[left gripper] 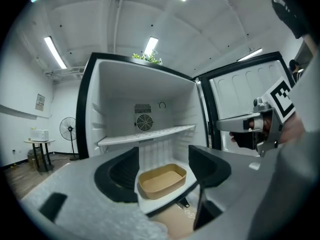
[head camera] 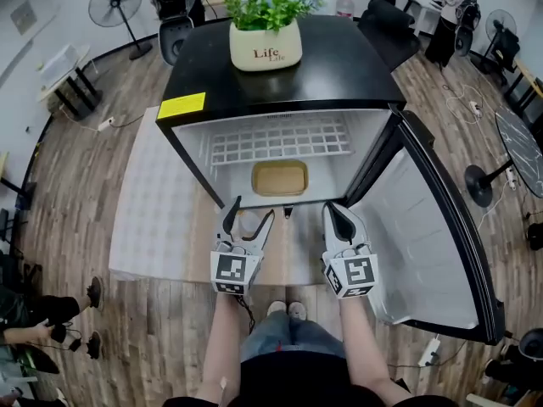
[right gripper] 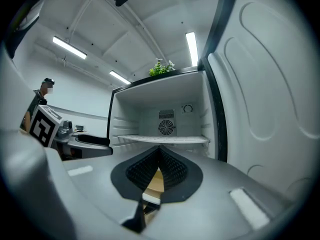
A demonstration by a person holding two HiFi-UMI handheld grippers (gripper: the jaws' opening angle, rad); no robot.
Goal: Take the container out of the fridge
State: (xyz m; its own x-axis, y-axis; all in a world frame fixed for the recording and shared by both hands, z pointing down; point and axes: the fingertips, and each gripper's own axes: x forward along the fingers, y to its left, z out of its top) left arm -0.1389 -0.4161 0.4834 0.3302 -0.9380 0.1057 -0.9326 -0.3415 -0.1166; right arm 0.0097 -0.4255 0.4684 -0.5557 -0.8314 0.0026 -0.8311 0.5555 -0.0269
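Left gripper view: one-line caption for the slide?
Open left gripper frames the tan container on the fridge floor, untouched.

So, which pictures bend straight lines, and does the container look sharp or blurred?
Left gripper view: strong fisheye, fridge walls bow, picture corners black, container sharp. Right gripper view: same bending, door bulges, ceiling lamp blown out. Head view: even light, milder bending.

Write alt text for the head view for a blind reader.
An open fridge holds a tan container at its bottom. The left gripper, open, and right gripper, shut, point toward it. A potted plant sits on top.
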